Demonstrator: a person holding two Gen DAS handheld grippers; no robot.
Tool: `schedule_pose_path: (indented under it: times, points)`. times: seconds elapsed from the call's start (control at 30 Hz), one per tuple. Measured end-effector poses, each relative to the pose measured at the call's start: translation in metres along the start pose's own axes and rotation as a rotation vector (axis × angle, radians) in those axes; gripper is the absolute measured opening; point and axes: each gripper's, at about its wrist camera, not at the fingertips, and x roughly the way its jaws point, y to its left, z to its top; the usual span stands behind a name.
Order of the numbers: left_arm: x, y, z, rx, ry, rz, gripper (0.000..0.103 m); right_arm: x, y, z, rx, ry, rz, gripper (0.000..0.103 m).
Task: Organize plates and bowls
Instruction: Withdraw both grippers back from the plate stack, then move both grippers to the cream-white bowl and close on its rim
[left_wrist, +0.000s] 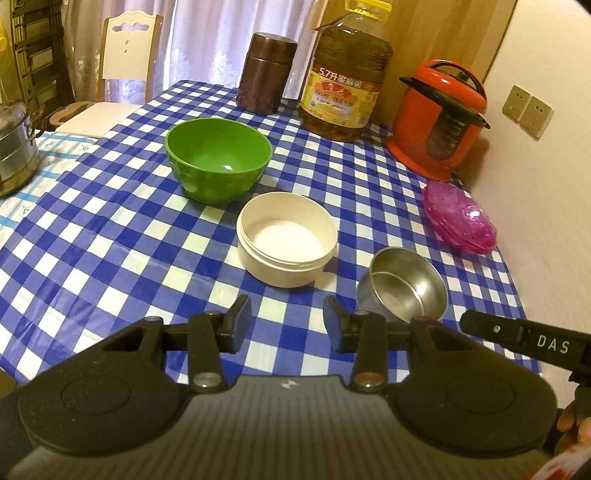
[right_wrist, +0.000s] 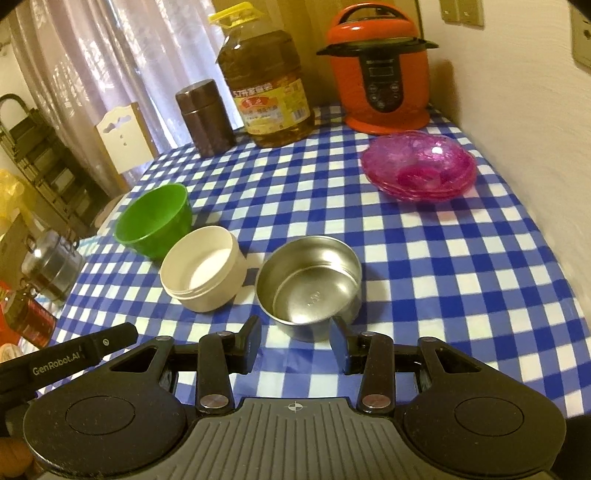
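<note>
Left wrist view puts your left gripper (left_wrist: 287, 320) at 6 o'clock, jaws wide with nothing between them, over the blue checked tablecloth (left_wrist: 110, 240). Going left to right, the green bowl (left_wrist: 218, 159) sits at 11 o'clock, the cream bowl (left_wrist: 287, 238) just past centre at 12, the steel bowl (left_wrist: 404, 285) at 3 o'clock close beside your right finger, and the stack of pink plates (left_wrist: 460, 218) farther out at 2 o'clock near the wall. Behind them stand a brown canister (left_wrist: 266, 72), an oil bottle (left_wrist: 345, 79) and a red pressure cooker (left_wrist: 437, 120). Your right gripper (right_wrist: 297, 341) is also wide and holds nothing, with the steel bowl just ahead of its fingertips.
</note>
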Motion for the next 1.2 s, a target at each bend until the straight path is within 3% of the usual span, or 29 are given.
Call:
schedule_pose_path:
  times: [0.33,0.83,1.2]
  points:
    - [0.038,0.022,0.022,-0.066,0.015,0.02,0.039,0.042,0.024,0.038,-0.101,-0.012,0.057,0.041]
    - [0.105,0.045,0.04,-0.174,0.024,0.014,0.037,0.143,0.045,0.078,-0.193,0.118,0.134,0.041]
    - [0.123,0.048,0.04,-0.183,0.04,0.008,0.02,0.185,0.051,0.081,-0.2,0.181,0.161,0.04]
